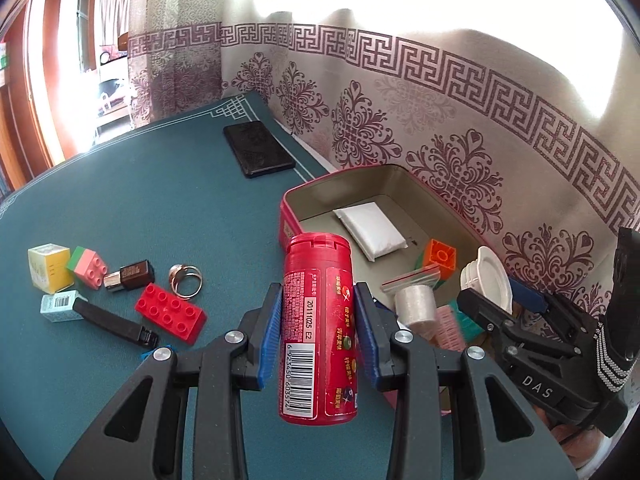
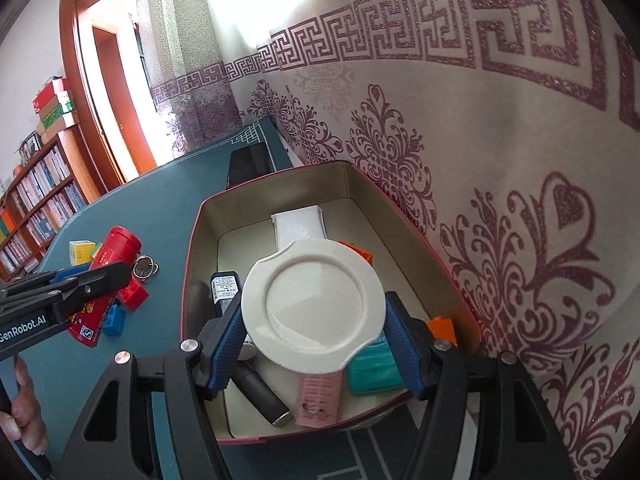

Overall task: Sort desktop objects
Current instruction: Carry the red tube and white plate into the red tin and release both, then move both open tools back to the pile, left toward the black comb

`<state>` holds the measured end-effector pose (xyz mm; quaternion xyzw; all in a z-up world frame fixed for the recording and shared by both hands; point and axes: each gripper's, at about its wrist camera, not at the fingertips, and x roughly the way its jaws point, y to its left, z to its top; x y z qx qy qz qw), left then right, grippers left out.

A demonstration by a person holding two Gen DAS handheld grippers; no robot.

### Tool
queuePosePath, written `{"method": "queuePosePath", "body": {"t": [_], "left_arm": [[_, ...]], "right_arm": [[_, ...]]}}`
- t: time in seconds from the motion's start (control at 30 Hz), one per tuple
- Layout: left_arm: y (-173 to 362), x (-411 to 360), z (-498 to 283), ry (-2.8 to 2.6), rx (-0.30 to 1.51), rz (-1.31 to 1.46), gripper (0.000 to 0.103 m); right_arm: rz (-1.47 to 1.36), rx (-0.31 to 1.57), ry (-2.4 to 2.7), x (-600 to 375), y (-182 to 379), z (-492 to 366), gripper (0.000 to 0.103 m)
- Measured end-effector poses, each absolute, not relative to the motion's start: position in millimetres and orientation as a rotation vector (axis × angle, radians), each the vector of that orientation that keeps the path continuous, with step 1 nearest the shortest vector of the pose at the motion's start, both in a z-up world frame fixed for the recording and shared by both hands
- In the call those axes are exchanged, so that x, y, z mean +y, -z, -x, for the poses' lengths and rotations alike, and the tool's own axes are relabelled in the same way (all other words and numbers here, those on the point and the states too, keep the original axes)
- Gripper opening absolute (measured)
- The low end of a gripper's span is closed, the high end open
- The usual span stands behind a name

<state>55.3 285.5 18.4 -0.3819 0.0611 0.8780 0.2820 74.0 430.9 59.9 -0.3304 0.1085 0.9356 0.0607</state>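
My left gripper (image 1: 316, 312) is shut on a red cylindrical bottle (image 1: 318, 320) with a barcode, held upright above the teal table mat, just left of the red tin box (image 1: 290, 216). In the right wrist view the same red bottle (image 2: 116, 252) shows at the left in the left gripper's black fingers (image 2: 68, 292). My right gripper (image 2: 314, 320) is shut on a round white lid (image 2: 316, 304), held over the open red tin box (image 2: 192, 264). Seen from the left wrist, the white lid (image 1: 490, 276) hangs over the box's right part.
The box holds a white packet (image 1: 372, 230), an orange brick (image 1: 440, 258), a zip bag, a clear tape roll (image 1: 416, 304), a pink comb (image 2: 320, 396), a teal piece and black tubes. On the mat lie a red brick (image 1: 170, 316), a ring (image 1: 186, 280), small boxes, a black case (image 1: 256, 148).
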Motion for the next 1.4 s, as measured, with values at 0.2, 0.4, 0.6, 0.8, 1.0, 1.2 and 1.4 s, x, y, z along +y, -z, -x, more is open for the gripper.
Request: {"method": "queuePosePath", "body": {"t": [0.2, 0.4, 0.6, 0.8, 1.0, 1.2, 1.4], "left_arm": [[-18.8, 315.0, -48.6, -2.312, 0.161, 1.012, 0.038], [-12.4, 338.7, -28.8, -2.236, 0.053, 1.100, 0.038], [-4.4, 340.1, -30.8, -2.219, 0.073, 1.146, 0.053], [-6.7, 320.7, -29.0, -2.277, 0.057, 1.140, 0.054], [-2.3, 299.1, -29.6, -2.327, 0.065, 1.160, 0.057], [12.9, 258.9, -22.6, -2.384, 0.030, 1.203, 0.057], [21.2, 225.8, -2.1, -2.471, -0.001, 1.252, 0.057]], "right_arm": [[1.000, 0.336, -2.823, 438.5, -58.9, -73.2, 0.070], [0.992, 0.332, -2.813, 440.5, -58.9, -72.3, 0.070], [0.993, 0.376, -2.815, 443.7, -58.6, -71.5, 0.082], [0.999, 0.398, -2.813, 441.7, -58.6, -72.3, 0.082], [0.986, 0.397, -2.838, 430.1, -64.4, -74.5, 0.083], [0.995, 0.430, -2.874, 415.9, -69.0, -75.5, 0.083], [1.005, 0.414, -2.920, 394.5, -72.7, -75.1, 0.083]]}}
